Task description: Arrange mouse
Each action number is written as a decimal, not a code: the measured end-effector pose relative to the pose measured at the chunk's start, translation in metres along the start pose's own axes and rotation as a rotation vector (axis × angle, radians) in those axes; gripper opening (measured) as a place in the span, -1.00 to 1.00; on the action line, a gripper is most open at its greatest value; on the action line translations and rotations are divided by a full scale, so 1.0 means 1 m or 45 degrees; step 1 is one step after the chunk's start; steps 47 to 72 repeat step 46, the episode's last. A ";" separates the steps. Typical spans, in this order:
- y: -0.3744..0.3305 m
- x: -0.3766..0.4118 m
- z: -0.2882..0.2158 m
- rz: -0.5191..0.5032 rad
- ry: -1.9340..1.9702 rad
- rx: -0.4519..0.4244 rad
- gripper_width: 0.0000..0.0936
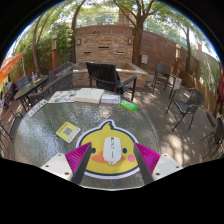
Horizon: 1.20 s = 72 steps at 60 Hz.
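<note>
A white computer mouse lies on a round yellow duck-face mouse mat on a glass table. My gripper is over the near edge of the table. Its two fingers, with magenta pads, stand on either side of the mouse with a gap at each side. The mouse rests on the mat between the fingers.
Beyond the mat lie a small yellow card, a white book, a green object and a dark item. A black bench and folding chairs stand around the table. A brick wall is behind.
</note>
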State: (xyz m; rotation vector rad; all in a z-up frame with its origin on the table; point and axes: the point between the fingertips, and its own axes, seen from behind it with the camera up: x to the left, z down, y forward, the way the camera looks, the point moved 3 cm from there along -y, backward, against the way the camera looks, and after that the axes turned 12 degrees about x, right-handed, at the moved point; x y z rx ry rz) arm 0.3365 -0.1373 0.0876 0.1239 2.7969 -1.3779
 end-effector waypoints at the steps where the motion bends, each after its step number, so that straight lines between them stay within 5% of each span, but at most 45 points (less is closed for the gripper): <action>1: -0.006 0.000 0.000 0.008 -0.003 -0.009 0.84; 31: -0.189 0.038 0.069 0.098 -0.045 -0.128 0.83; 72: -0.214 0.040 0.090 0.100 -0.025 -0.127 0.84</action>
